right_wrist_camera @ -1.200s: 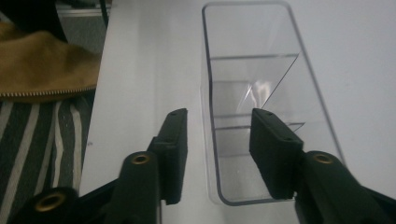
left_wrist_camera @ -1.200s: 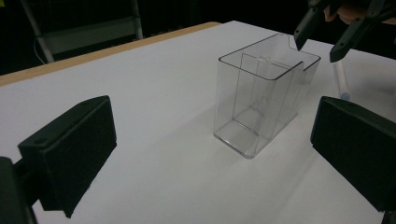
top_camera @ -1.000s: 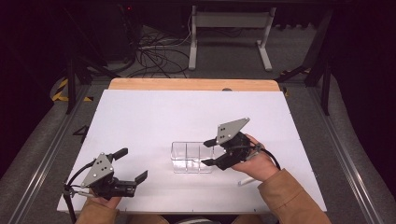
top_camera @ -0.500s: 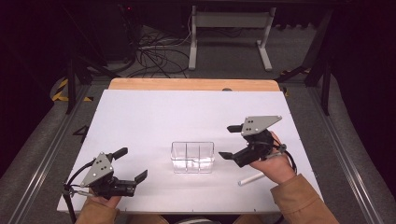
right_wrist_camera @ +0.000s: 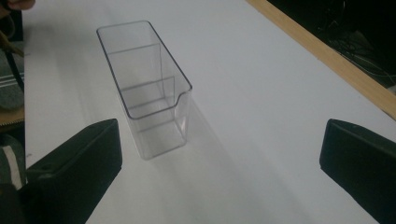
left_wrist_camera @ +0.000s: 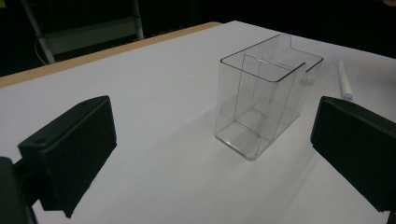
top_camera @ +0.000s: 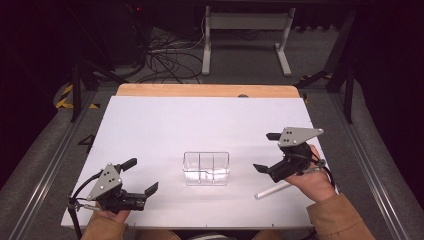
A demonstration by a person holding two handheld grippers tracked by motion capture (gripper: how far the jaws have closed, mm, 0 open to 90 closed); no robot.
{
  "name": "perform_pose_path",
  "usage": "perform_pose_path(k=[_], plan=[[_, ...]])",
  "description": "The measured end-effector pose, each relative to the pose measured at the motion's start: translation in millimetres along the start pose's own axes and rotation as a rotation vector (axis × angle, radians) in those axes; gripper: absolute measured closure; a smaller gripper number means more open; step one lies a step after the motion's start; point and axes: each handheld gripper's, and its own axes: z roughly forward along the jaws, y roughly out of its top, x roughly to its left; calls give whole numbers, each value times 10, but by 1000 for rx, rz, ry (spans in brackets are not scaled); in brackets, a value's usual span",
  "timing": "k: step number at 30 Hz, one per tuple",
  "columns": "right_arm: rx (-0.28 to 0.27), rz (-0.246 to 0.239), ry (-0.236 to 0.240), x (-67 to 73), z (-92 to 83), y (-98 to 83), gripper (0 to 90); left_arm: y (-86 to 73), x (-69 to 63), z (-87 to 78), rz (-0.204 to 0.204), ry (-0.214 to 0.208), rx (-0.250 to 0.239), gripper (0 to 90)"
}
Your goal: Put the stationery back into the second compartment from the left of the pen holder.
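A clear plastic box (top_camera: pixel 206 168) with inner dividers stands upright mid-table, toward the front. My right gripper (top_camera: pixel 265 151) hovers to its right, apart from it. Its jaws have just been opening and now stand wide, open, with nothing between them. In the right gripper view the box (right_wrist_camera: pixel 149 88) lies ahead and to the left. My left gripper (top_camera: pixel 141 175) rests at the front left of the table, open and empty, pointing toward the box (left_wrist_camera: pixel 266 102).
A white pen (top_camera: pixel 272 189) lies on the white tabletop (top_camera: pixel 200 120) just in front of my right hand. A wooden strip (top_camera: pixel 205 90) marks the far edge. Beyond it are a stand's legs and cables on the floor.
My right gripper has drawn away to the right from the box's right end, and its jaws have spread wider. The box and the left gripper have stayed put.
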Motion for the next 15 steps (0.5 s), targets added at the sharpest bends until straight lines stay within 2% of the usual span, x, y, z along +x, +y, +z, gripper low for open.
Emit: perform_pose_path(k=[3, 7, 11, 15], plan=[[36, 2, -6, -11, -27, -41, 14, 1, 2, -1, 1, 0, 0, 9], [83, -19, -16, 1, -57, -92, 81, 0, 2, -6, -1, 0, 0, 9], [129, -57, -5, 7, -67, -152, 129, -1, 1, -7, 0, 0, 1, 9], [187, -94, 27, 14, -43, -199, 164, -1, -4, -8, 1, 3, 0, 9]])
